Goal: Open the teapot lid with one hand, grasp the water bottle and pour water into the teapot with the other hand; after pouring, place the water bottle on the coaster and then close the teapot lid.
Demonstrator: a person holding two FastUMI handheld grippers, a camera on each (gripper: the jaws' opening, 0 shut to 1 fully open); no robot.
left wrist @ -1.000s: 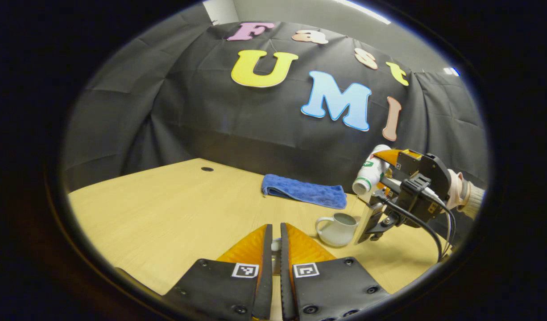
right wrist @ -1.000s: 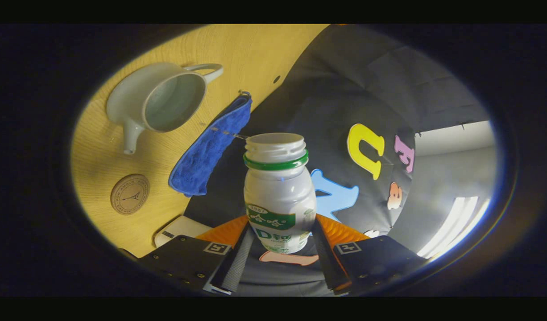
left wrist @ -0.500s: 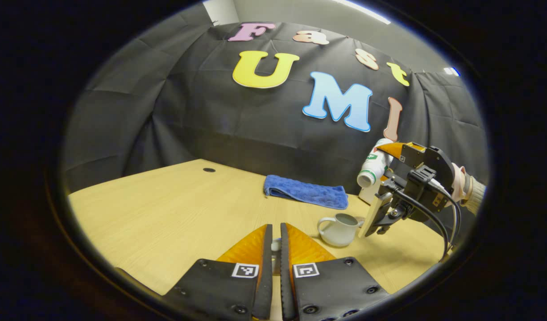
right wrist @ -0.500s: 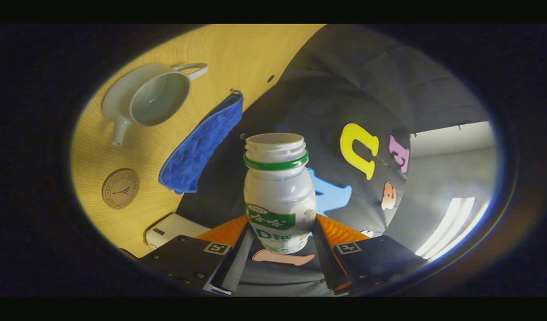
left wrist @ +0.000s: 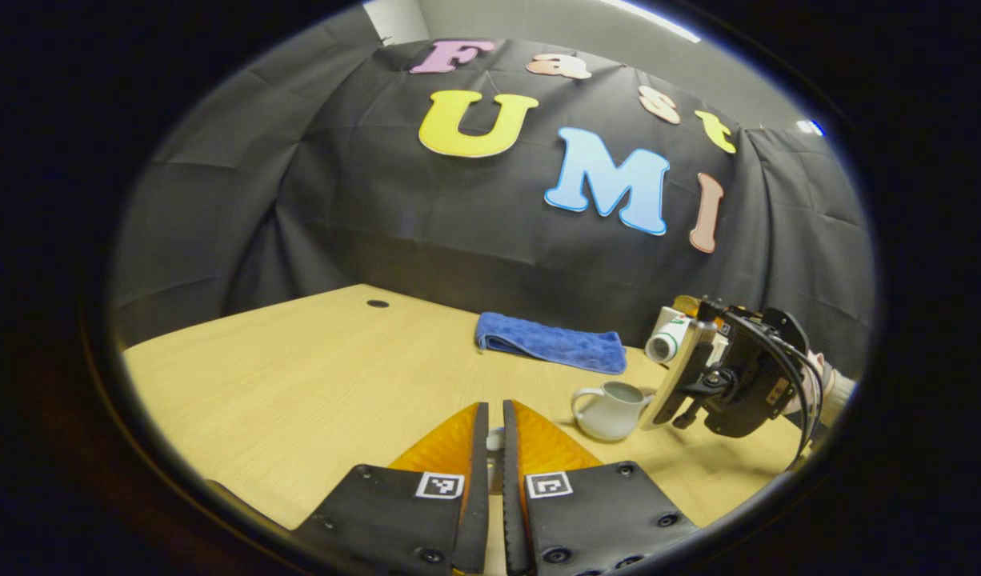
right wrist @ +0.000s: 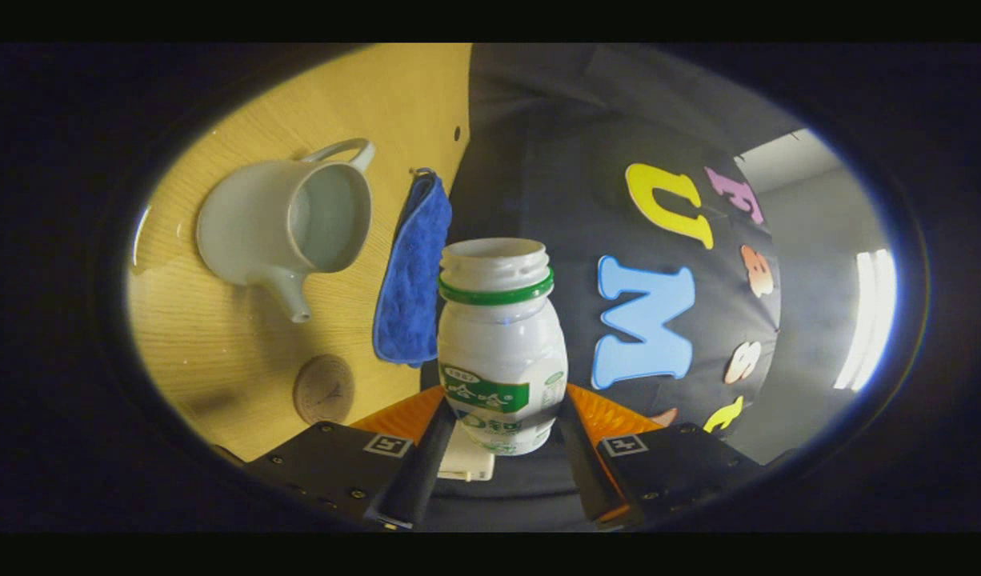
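My left gripper (left wrist: 494, 416) is shut on a small white piece, the teapot lid (left wrist: 495, 438), held low over the table; most of the lid is hidden by the fingers. The white teapot (left wrist: 610, 412) stands lidless on the wooden table, right of my left gripper. My right gripper (right wrist: 502, 400) is shut on the white water bottle (right wrist: 500, 344), which has a green neck ring and no cap. In the left gripper view the bottle (left wrist: 666, 340) lies about level, just right of and above the teapot. The round coaster (right wrist: 324, 389) lies near the teapot (right wrist: 266, 224).
A folded blue towel (left wrist: 550, 344) lies at the table's back edge behind the teapot. A small white box (right wrist: 466, 462) sits near the coaster. A cable hole (left wrist: 377, 304) marks the table's far left. A hand with a pale sleeve (left wrist: 834, 384) holds the right gripper.
The right gripper has dropped lower and rolled, bringing the bottle from a mouth-down tilt over the teapot to about level beside it. The left gripper has stayed put.
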